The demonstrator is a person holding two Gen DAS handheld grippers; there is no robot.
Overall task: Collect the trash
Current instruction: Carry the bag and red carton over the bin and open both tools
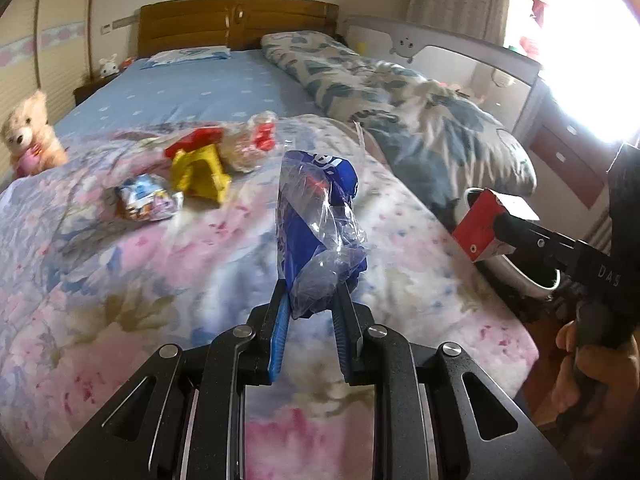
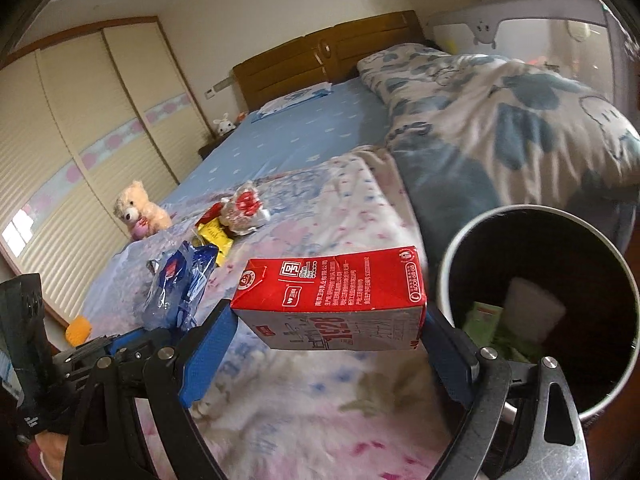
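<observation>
My left gripper [image 1: 310,300] is shut on a crumpled blue and clear plastic wrapper [image 1: 320,224], held upright above the floral quilt [image 1: 160,288]; the wrapper [image 2: 176,288] also shows at the left of the right wrist view. My right gripper [image 2: 328,316] is closed end to end on a red and white milk carton [image 2: 332,300], which hangs just left of a round bin [image 2: 448,276]. In the left wrist view the carton [image 1: 486,224] sits over the bin's rim [image 1: 516,276]. More trash lies on the quilt: a yellow and red wrapper [image 1: 200,164], a colourful packet [image 1: 146,200] and a clear red-printed bag [image 1: 256,142].
The bin holds a white cup [image 2: 532,312] and a green packet [image 2: 482,316]. A teddy bear [image 1: 30,136] sits at the bed's left edge. A leaf-print duvet [image 1: 400,108] is bunched on the right. A wardrobe [image 2: 80,152] stands beyond the bed.
</observation>
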